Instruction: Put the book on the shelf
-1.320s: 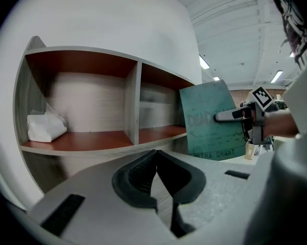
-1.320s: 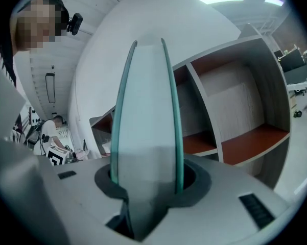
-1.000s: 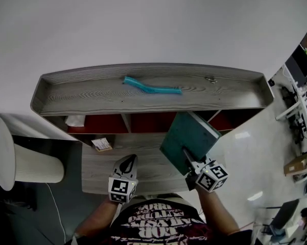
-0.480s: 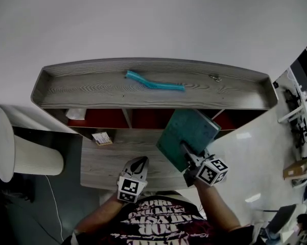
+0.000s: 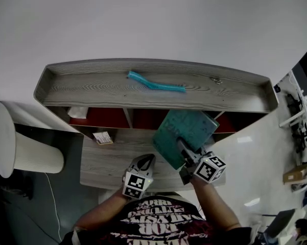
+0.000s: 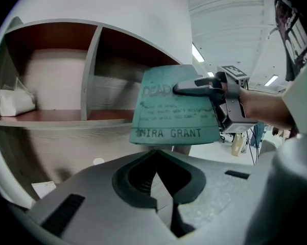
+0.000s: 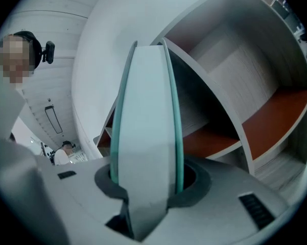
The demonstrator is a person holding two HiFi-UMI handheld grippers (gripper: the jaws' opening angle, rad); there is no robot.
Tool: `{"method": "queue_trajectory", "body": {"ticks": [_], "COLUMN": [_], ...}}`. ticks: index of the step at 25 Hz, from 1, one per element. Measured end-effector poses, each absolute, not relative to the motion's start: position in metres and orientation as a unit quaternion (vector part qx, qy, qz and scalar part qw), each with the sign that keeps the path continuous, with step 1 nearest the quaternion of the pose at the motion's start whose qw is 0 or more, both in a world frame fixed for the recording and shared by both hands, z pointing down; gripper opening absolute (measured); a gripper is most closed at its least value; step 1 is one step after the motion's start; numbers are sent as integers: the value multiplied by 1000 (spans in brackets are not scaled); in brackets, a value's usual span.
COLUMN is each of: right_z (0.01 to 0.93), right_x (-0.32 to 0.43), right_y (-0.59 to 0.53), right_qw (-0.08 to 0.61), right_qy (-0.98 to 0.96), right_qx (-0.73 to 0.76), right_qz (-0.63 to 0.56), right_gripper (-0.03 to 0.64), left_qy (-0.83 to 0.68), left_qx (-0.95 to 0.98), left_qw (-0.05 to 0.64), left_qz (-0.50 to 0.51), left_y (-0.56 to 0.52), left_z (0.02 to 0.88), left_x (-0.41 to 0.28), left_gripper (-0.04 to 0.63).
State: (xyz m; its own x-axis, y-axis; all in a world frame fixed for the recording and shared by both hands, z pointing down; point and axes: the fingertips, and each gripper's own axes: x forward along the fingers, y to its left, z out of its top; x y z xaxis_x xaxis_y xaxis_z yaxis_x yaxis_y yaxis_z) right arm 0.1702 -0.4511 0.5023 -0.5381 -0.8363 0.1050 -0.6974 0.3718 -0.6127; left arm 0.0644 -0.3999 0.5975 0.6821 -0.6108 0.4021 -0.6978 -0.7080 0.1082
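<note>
1. Compared with a second ago, the left gripper (image 5: 147, 160) is sitting further right over the worktop (image 5: 99, 165) and nearer the book (image 5: 181, 129). The book is lying slightly further left and closer to the shelf (image 5: 92, 88).
2. At the far left, a white rounded object (image 5: 20, 154) is standing on the floor beside the shelf.
3. A white crumpled wad (image 5: 77, 112) is sitting in the left compartment, and a small card (image 5: 102, 137) is lying on the worktop just in front of it.
4. The left gripper is pointing toward the shelf with its fingers pressing together and nothing between them. It is hovering low, below the book's lower edge.
5. A wavy teal strip (image 5: 156, 84) is lying on the shelf's top board, near its middle.
6. The book, a teal one, is hanging tilted in the air in front of the middle and right compartments and is not yet inside either. It is showing its cover to the left gripper view.
7. The right gripper (image 5: 184, 148) is clamping its fingers on the book's near edge, with one finger (image 5: 186, 152) lying across the cover. In the right gripper view the pale page edge (image 7: 145, 137) is filling the gap between the fingers.
8. A small metal piece (image 5: 213, 80) is lying toward the right end of the top board.
</note>
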Motion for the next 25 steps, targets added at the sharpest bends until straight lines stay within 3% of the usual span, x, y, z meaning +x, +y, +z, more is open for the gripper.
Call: {"method": "queue_trajectory", "body": {"ticks": [25], "right_z": [509], "right_x": [153], "right_y": [-474], "right_qw": [204], "right_qy": [790], "right_qx": [-429], "right_qz": [-386], "right_gripper": [170], "left_qy": [-388], "left_qx": [895], "left_qw": [97], "left_qz": [198], "left_y": [-428], "left_z": [581], "left_x": [56], "left_gripper": [6]}}
